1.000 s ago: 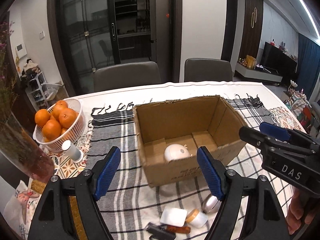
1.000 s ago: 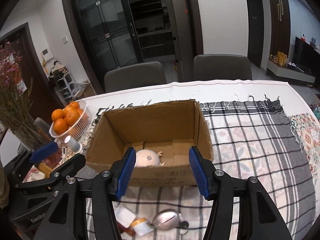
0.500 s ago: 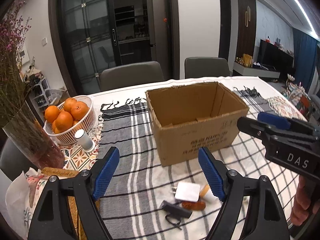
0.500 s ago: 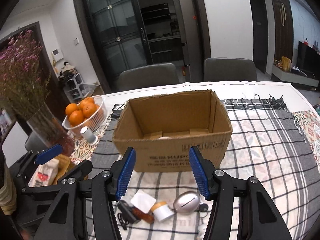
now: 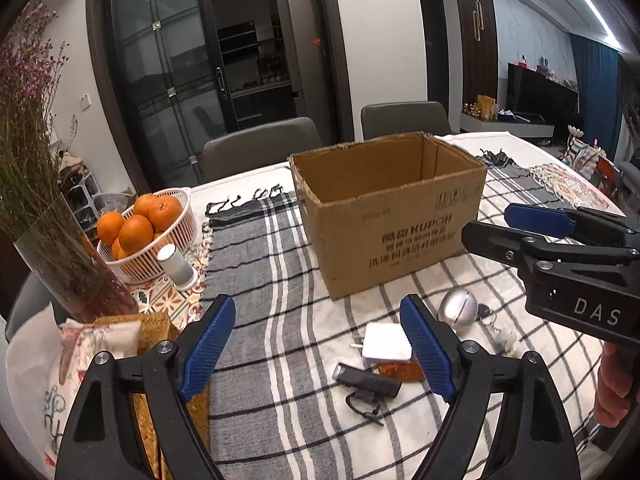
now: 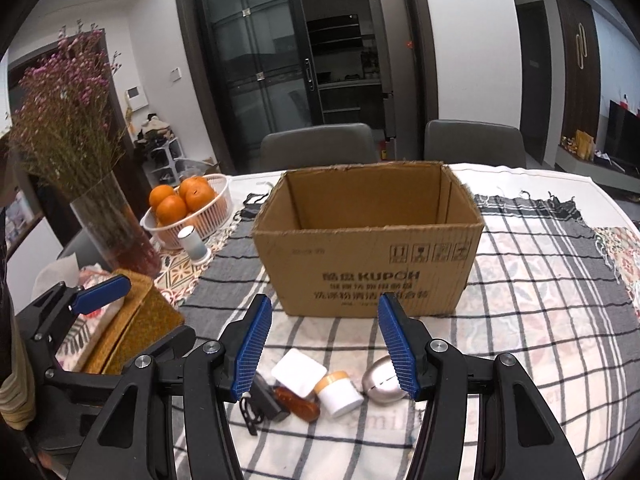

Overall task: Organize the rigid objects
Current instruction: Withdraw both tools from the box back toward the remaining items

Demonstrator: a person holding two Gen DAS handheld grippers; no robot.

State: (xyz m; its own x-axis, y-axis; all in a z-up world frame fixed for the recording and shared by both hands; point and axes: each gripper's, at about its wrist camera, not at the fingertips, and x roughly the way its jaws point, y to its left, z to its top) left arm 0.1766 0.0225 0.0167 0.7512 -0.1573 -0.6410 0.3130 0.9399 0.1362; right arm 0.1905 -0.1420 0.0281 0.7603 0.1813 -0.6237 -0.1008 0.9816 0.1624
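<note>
Left gripper point(image 5: 320, 344): jaws just been opening, standing wide, gripping nothing. Right gripper point(image 6: 325, 346): hovering narrower, empty. Below: white charger point(image 6: 299, 372), jar point(image 6: 338, 393), silver ball point(image 6: 382, 380). Behind: cardboard box point(image 6: 372, 264).

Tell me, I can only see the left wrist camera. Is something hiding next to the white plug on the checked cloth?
Observer: Yes. The right wrist view shows a small white jar with a yellow-orange lid sitting between the white square charger and the silver egg-shaped thing.
Operator: Is the right gripper holding anything?
Observer: No. The right gripper is open, with nothing between its blue pads.
</note>
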